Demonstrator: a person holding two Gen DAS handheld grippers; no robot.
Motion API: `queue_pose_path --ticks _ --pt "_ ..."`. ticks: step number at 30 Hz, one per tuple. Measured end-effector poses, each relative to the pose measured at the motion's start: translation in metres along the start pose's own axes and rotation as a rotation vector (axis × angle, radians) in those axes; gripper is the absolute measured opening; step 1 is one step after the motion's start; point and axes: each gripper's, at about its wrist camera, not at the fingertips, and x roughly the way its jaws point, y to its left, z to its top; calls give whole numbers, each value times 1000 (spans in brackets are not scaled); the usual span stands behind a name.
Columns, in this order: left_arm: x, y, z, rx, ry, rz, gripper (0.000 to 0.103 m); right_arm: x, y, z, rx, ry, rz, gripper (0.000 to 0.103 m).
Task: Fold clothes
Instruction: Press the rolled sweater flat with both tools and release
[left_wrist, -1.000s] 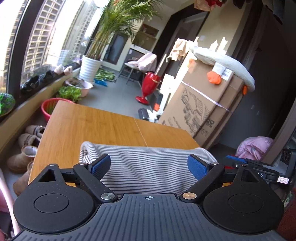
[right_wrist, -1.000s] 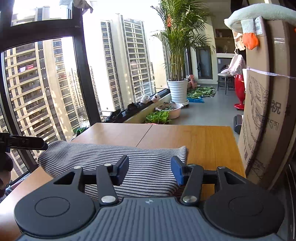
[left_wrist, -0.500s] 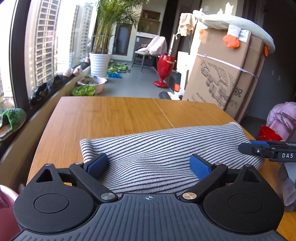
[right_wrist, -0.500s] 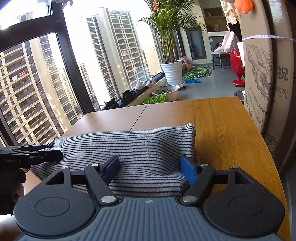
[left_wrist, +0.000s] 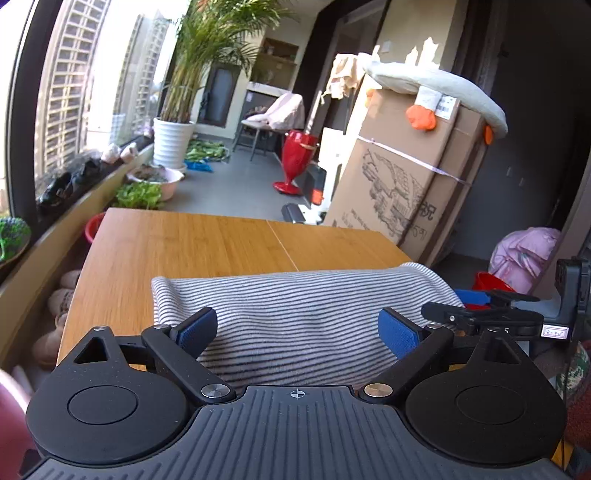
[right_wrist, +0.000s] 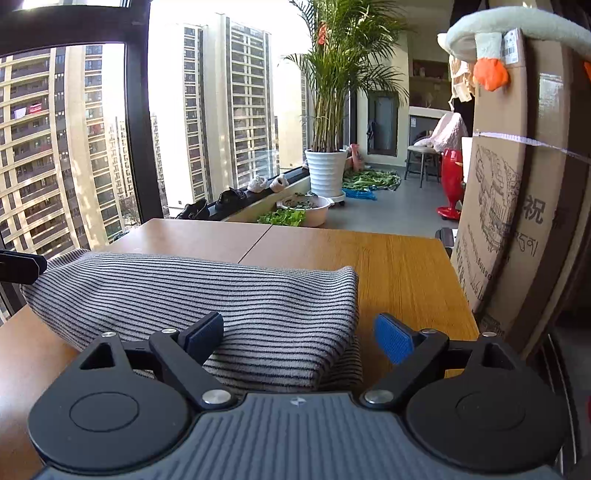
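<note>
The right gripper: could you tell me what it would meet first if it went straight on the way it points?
Most likely the striped garment on the wooden table: the right gripper, jaws opening and not pressing it, points down over its folded edge. Depth is unclear.

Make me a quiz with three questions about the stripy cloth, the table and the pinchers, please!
1. Where does the striped garment lie?
A. on the wooden table
B. on the floor
C. on the cardboard box

2. What colour are the pads on the right gripper?
A. red
B. blue
C. green

3. How does the garment look?
A. hanging up
B. spread out flat in one layer
C. folded over

Answers: 1 A, the cloth rests on the tabletop. 2 B, both pads are blue. 3 C, a doubled edge shows at its right end, seen from the right wrist.
</note>
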Motion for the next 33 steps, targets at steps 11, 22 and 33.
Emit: queue_pose_path --ticks 11,22,33 --pt "49 15 -2 60 6 73 72 7 36 -10 -47 46 49 59" --pt "125 37 38 87 -32 98 73 56 30 10 -32 60 -52 62" --pt "42 -26 -23 151 -241 215 103 25 29 -2 52 -78 -121 103"
